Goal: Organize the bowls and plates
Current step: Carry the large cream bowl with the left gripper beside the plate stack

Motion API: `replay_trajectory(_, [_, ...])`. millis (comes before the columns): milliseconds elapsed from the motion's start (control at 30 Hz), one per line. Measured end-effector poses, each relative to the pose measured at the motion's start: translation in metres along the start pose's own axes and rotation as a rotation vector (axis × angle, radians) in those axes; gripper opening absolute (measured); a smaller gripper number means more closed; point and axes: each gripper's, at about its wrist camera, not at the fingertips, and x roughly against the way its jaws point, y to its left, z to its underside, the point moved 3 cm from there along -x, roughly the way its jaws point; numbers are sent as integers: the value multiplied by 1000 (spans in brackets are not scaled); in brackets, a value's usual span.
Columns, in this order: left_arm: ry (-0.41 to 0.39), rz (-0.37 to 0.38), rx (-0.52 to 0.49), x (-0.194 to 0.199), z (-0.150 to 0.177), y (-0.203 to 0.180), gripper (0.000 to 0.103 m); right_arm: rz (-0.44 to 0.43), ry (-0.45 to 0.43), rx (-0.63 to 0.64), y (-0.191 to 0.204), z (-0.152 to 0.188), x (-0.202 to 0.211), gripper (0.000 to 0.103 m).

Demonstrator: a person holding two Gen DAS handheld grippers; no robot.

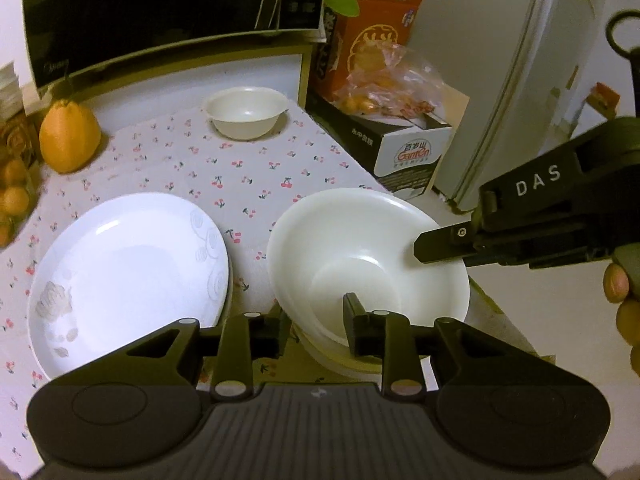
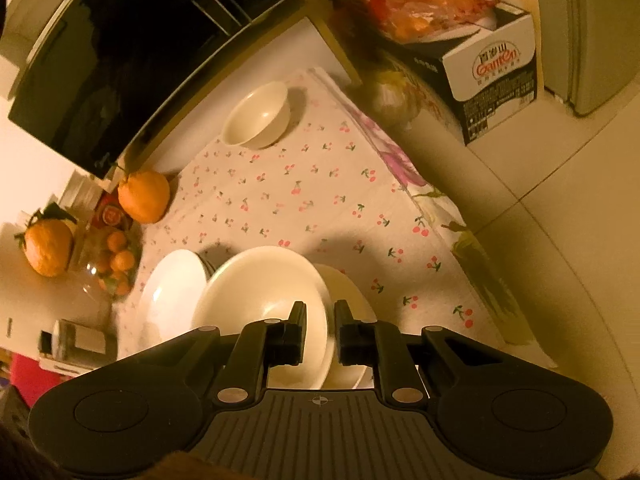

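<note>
A large white bowl (image 1: 360, 248) sits on another white dish (image 1: 340, 364) at the table's near right. My left gripper (image 1: 316, 320) straddles the bowl's near rim, one finger inside and one outside, jaws apart. My right gripper (image 2: 320, 320) straddles the far rim of the same bowl (image 2: 260, 300), jaws narrowly apart; its finger (image 1: 440, 244) shows in the left wrist view. A white patterned plate (image 1: 128, 272) lies to the left. A small white bowl (image 1: 246, 112) stands at the back of the cherry-print cloth.
A black microwave (image 1: 160, 12) stands at the back. An orange fruit (image 1: 68, 136) and small oranges (image 1: 14, 196) are at the left. A Ganten carton (image 1: 404, 148) with bagged fruit and a white fridge (image 1: 512, 72) stand off the table's right edge.
</note>
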Motion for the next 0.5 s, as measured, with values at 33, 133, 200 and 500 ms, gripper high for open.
replay_trajectory(33, [0,-5,-8,0,0,-1,25,1,1,1,0,0,0,14])
replay_trajectory(133, [7,-15,-23,-1,1,-3,27,14,10,13,0,1,-1,13])
replay_trajectory(200, [16,-16,-25,-2,2,-4,28,28,13,27,1,2,-1,12])
replay_trajectory(500, [32,-38,-39,-7,7,-7,30,72,8,88,5,4,-2,12])
